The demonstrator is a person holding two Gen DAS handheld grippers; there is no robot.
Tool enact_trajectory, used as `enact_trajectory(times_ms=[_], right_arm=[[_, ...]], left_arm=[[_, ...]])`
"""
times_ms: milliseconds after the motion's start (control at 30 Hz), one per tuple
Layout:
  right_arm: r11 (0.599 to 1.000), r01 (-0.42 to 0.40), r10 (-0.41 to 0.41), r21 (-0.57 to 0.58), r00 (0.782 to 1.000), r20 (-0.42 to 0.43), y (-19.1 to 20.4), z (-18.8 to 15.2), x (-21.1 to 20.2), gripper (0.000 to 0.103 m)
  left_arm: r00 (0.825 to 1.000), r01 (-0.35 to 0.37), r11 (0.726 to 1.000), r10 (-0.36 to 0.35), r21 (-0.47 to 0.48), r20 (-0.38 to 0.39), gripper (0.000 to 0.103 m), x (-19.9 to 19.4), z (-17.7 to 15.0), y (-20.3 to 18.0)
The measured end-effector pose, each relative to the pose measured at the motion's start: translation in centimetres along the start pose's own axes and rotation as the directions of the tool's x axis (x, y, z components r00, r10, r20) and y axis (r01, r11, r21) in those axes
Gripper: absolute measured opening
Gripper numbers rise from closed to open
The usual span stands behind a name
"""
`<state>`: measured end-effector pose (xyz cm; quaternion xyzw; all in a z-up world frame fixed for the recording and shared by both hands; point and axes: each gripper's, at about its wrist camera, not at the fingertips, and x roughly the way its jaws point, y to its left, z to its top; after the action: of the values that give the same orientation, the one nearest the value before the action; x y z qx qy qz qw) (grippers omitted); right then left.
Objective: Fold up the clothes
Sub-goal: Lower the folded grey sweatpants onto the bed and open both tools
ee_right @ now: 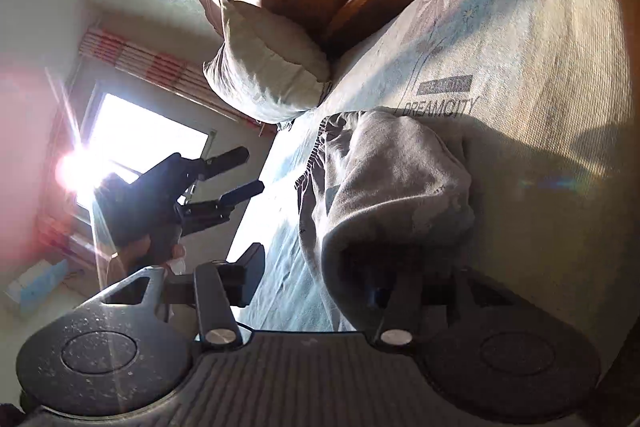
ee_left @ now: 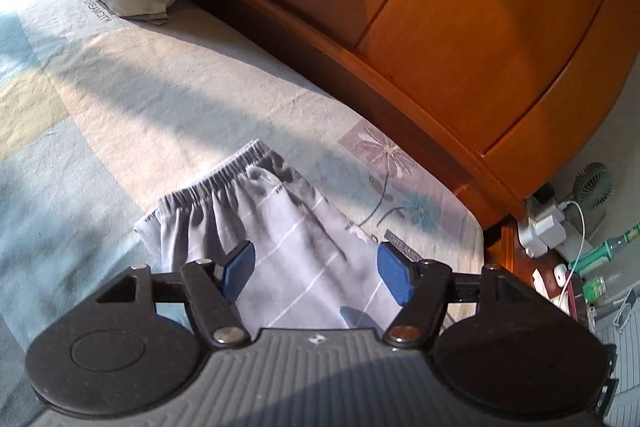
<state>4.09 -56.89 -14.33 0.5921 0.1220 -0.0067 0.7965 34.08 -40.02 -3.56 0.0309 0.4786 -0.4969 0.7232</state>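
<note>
On the bed (ee_left: 120, 99), folded grey shorts (ee_left: 256, 211) lying at twelve o'clock from the left gripper (ee_left: 316, 267), fingers apart and empty, right gripper (ee_right: 316, 275) likewise apart; probably just released, needing regrasp or smoothing next.

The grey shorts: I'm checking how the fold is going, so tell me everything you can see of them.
The grey shorts look like thin, soft fabric with fine white lines and a gathered elastic waistband at the far end. They lie creased and bunched on the patterned bedsheet, near the wooden headboard. The open left tool hangs above them. In the right wrist view they lie between the fingers of the open right tool, with no grip visible.
</note>
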Motion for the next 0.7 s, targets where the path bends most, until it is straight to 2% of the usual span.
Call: enact_trajectory(times_ms=[100,233,300,367,433,500,533,567,633,667,700], right_arm=[[0.983,-0.062,0.057,0.173,0.998,0.032,-2.2,0.2,0.2,0.072],[0.934,-0.041,-0.015,0.354,0.988,0.156,-3.8,0.4,0.7,0.074],[0.925,-0.021,-0.063,0.38,0.976,0.207,-3.5,0.6,1.0,0.074],[0.949,0.055,-0.136,0.309,0.96,0.246,-2.2,1.2,1.4,0.074],[0.967,0.154,-0.21,0.205,0.934,0.29,-0.6,2.0,1.9,0.074],[0.969,0.246,-0.228,-0.004,0.905,0.36,1.7,2.2,2.1,0.074],[0.948,0.291,-0.22,-0.128,0.891,0.398,3.0,2.1,2.2,0.074],[0.91,0.34,-0.217,-0.237,0.879,0.426,3.9,1.9,2.3,0.074],[0.816,0.435,-0.252,-0.381,0.86,0.443,4.7,1.3,2.6,0.074],[0.808,0.462,-0.301,-0.366,0.857,0.419,4.1,1.6,2.5,0.074],[0.823,0.475,-0.346,-0.312,0.855,0.387,3.0,1.9,2.2,0.074]], left_arm=[[1.0,0.022,0.999,-0.022,-0.036,0.008,0.068,-1.4,-5.1,0.2],[1.0,0.024,0.994,-0.022,-0.107,0.021,0.069,-3.0,-11.0,1.4],[0.999,0.032,0.987,-0.026,-0.16,0.041,0.07,-3.7,-13.1,2.1],[0.998,0.042,0.976,-0.029,-0.212,0.064,0.07,-4.5,-15.0,2.8],[0.995,0.033,0.971,-0.009,-0.237,0.101,0.07,-5.6,-16.4,3.0],[0.992,0.04,0.971,-0.009,-0.235,0.13,0.071,-6.6,-17.3,3.0],[0.989,0.042,0.972,-0.008,-0.233,0.145,0.071,-7.1,-17.7,2.9],[0.988,0.047,0.972,-0.011,-0.232,0.154,0.073,-7.5,-18.0,2.9],[0.987,0.058,0.972,-0.022,-0.229,0.156,0.075,-7.8,-18.3,3.0],[0.987,0.055,0.973,-0.02,-0.222,0.157,0.075,-8.0,-18.5,2.9],[0.988,0.045,0.975,-0.011,-0.217,0.156,0.075,-8.1,-18.7,2.8]])
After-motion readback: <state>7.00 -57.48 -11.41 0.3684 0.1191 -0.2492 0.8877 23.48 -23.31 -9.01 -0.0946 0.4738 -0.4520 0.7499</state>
